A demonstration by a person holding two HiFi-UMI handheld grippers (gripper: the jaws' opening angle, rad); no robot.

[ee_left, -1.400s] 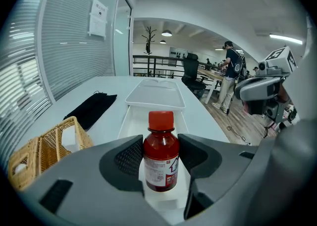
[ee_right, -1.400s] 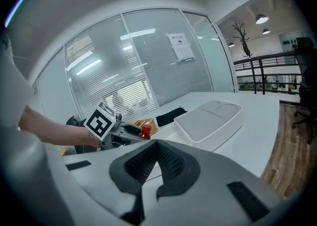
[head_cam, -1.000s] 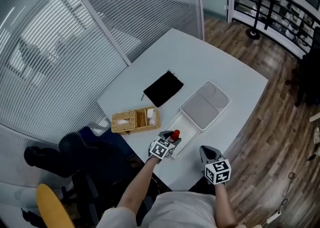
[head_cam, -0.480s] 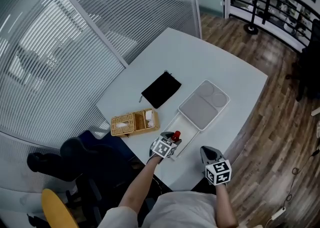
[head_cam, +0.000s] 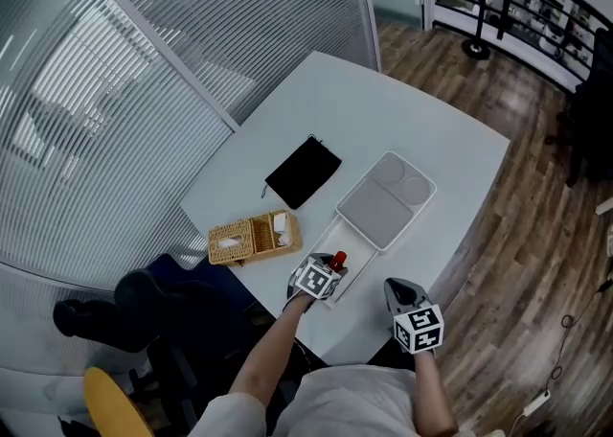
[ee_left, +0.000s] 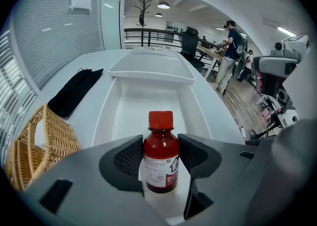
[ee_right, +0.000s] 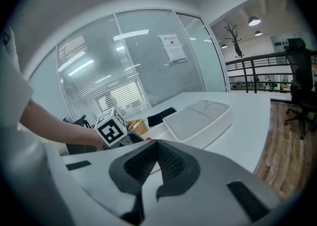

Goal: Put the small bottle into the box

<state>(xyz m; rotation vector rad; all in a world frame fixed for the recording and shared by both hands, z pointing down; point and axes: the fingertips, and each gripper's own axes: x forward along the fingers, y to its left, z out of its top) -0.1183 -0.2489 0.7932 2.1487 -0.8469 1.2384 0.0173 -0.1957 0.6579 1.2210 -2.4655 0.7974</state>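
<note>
Left gripper (ee_left: 161, 156) grips small bottle (ee_left: 161, 143) (label unreadable); at box (ee_left: 148, 98) near end

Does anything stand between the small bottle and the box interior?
Nothing visible. The left hand-held gripper holds the small bottle at the open near end of the box; the lid lies at its far end.

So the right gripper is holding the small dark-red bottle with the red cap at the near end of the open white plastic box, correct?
Not quite: the left gripper holds the small dark-red bottle with the red cap at the near end of the open white plastic box. The left gripper view shows it between those jaws; the right gripper is shut on nothing.
</note>
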